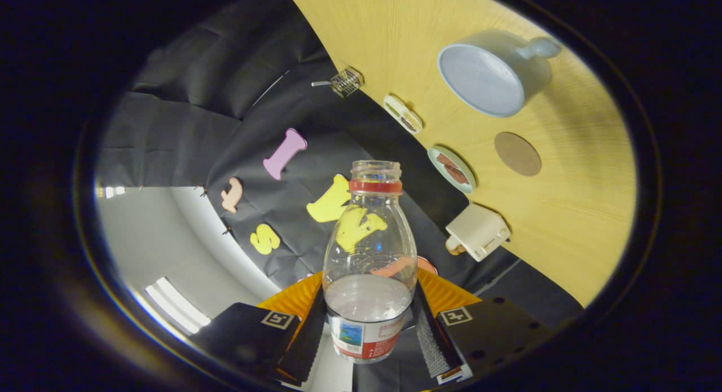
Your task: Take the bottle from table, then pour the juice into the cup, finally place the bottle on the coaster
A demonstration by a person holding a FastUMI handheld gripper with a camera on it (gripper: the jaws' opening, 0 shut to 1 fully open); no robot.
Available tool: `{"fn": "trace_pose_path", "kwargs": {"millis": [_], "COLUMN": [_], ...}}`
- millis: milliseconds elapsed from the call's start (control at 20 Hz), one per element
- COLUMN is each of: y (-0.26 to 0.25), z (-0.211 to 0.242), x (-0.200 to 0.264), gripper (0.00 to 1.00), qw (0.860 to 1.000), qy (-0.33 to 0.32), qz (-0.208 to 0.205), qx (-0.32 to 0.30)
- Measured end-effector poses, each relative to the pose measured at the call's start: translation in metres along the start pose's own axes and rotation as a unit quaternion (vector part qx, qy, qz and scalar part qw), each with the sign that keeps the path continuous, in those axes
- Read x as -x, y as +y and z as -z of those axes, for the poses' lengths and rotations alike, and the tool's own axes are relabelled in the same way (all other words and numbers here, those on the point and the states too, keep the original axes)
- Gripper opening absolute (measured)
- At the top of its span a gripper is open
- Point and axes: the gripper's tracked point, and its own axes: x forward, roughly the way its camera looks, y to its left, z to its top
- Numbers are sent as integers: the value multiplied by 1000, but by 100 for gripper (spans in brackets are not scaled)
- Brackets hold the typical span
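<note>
My gripper (369, 333) is shut on a clear plastic bottle (369, 256), both fingers pressed against its labelled lower part. The bottle has a red neck ring and no cap, and pale liquid fills its lower part. The whole view is rolled, so the wooden table (569, 211) stands tilted beyond the bottle. On the table lies a pale blue cup (488, 76) with a handle, its mouth facing me and looking empty. A round brown coaster (518, 154) lies on the wood just below the cup, apart from it.
Along the table's back edge sit a small wire basket (345, 82), an oval dish with snacks (403, 114), a round plate with food (451, 169) and a cream box-like object (478, 231). Black cloth wall stands behind.
</note>
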Motion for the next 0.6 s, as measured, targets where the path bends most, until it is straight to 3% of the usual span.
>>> {"fn": "trace_pose_path", "kwargs": {"millis": [350, 500, 600], "y": [-3, -13, -24], "z": [10, 24, 30], "x": [1, 1, 0], "gripper": [78, 78, 78], "qw": [1000, 996, 986], "qy": [4, 18, 25], "qz": [6, 23, 47], "qx": [15, 83, 156]}}
